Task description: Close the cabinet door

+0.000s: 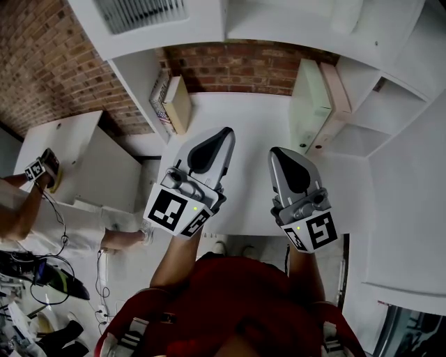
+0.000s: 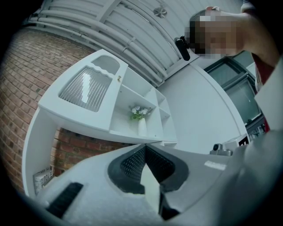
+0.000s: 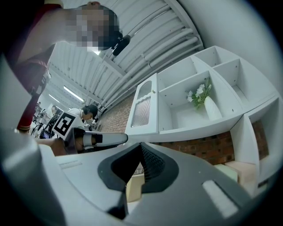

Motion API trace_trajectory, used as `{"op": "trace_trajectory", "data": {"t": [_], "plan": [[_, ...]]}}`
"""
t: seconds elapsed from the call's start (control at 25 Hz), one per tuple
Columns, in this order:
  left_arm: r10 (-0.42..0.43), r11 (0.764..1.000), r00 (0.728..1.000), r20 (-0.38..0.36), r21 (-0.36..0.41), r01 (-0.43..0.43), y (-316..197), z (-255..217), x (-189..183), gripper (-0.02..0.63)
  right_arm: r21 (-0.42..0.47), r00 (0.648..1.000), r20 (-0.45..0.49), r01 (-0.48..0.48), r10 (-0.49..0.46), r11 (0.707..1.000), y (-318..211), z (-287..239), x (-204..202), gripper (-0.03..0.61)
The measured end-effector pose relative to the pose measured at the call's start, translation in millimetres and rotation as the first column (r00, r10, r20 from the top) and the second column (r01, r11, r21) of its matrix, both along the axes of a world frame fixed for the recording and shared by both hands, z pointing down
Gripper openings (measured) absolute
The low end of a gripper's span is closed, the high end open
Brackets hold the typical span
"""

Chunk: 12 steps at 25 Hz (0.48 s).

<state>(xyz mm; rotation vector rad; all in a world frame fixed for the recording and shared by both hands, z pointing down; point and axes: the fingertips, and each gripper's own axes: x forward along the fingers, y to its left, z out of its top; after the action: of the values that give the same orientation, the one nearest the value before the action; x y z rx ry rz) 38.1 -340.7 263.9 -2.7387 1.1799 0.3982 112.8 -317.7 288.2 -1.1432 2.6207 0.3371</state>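
Observation:
The white wall cabinet hangs above the desk, and its door [image 2: 86, 88] with a ribbed glass panel stands swung out at the cabinet's left end. The same door [image 3: 142, 110] shows beside the open shelf with a white vase of flowers [image 3: 207, 105], and its ribbed panel [image 1: 139, 12] appears at the top of the head view. My left gripper [image 1: 227, 132] and right gripper [image 1: 274, 152] are held side by side below the cabinet, pointing slightly upward, well short of the door. Both are shut with nothing between the pads, as the left gripper [image 2: 145, 146] and the right gripper [image 3: 141, 145] show in their own views.
A white desk [image 1: 237, 118] backs onto a brick wall [image 1: 237, 70]. Books [image 1: 171, 104] lean at its left and boxes [image 1: 327, 97] stand at its right. Another person [image 1: 28, 202] with a marker cube is at the far left. A white side panel [image 1: 404, 188] rises on the right.

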Motion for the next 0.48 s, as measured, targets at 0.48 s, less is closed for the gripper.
{"op": "trace_trajectory", "data": {"t": [0.48], "plan": [[0.009,1.0,1.0,0.004,0.005,-0.009,6.7,-5.9,-1.9,0.003,0.004,1.0,-0.005,0.0,0.0,1.0,7.3,-6.7,-3.9,0.012]]}}
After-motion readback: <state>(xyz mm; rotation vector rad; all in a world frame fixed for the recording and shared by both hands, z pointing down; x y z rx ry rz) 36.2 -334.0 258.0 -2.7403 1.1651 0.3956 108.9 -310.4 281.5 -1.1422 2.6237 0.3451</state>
